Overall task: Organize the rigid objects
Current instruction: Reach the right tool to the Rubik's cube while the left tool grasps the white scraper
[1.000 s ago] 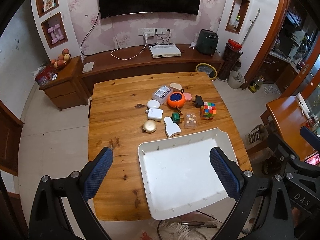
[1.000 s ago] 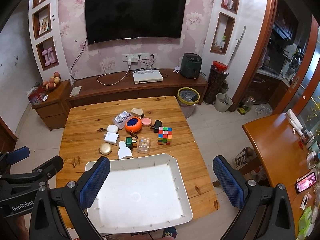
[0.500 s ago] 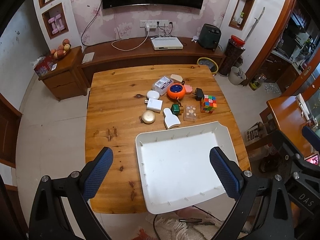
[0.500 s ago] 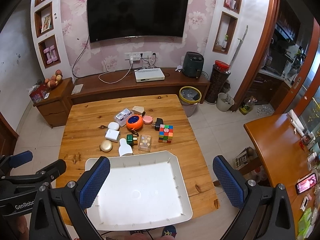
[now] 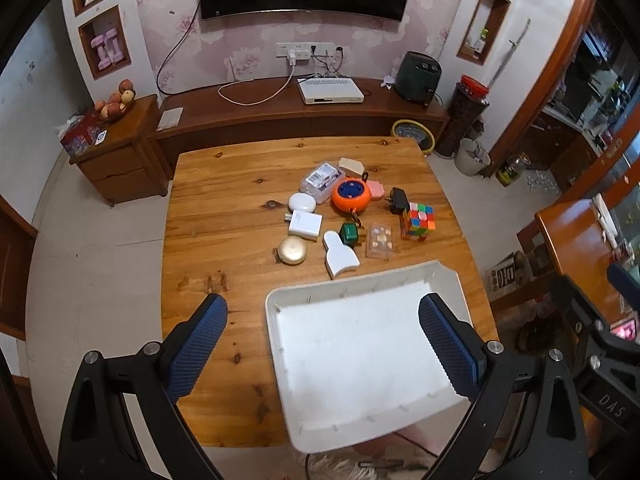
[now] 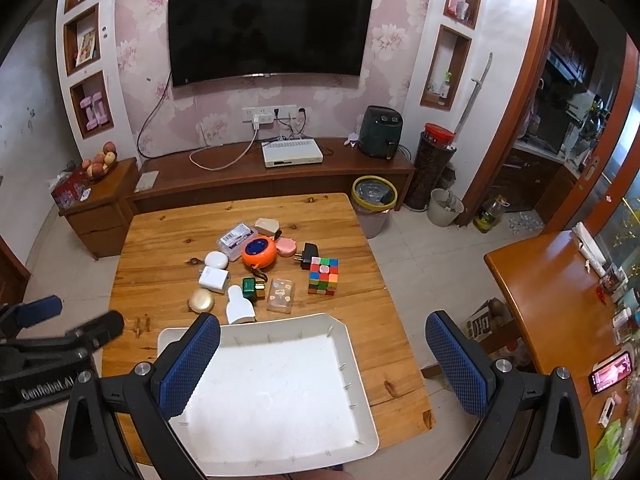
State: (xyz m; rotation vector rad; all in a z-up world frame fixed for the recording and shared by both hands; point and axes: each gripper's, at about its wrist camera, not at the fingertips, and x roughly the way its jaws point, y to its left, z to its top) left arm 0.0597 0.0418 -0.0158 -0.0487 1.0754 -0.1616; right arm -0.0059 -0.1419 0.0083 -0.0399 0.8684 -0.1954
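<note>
Both hand-held grippers are hovering high above the desk [image 5: 208, 208], each with its jaws spread wide and gripping nothing: the left hand-held gripper [image 5: 323, 332] is hanging over the near left of the tray [image 5: 452, 280], the right hand-held gripper [image 6: 323, 354] over the tray's right side. The tray is sitting empty at the near edge, its front lip overhanging the desk. The things to sort are lying in a tight cluster just beyond it: a cube [image 6: 323, 276], an orange reel [image 6: 259, 254], a black plug [image 6: 307, 255], a green block [image 6: 250, 288], a clear case [image 6: 282, 295], a white bottle [image 6: 239, 307] touching the tray's far rim, a gold compact [image 6: 201, 301], a white charger [image 6: 214, 279] and a white pebble [image 6: 216, 260].

The crowding looks like the main risk: wide jaws coming down on the green block or the clear case are likely to nudge neighbours, and the smooth compact could slip from the pads. A push on the overhanging tray could tip it off the desk.

Compared with a second ago, both cameras are sitting a little higher and further back, so the desk is appearing smaller; the objects and tray are lying where they were.
</note>
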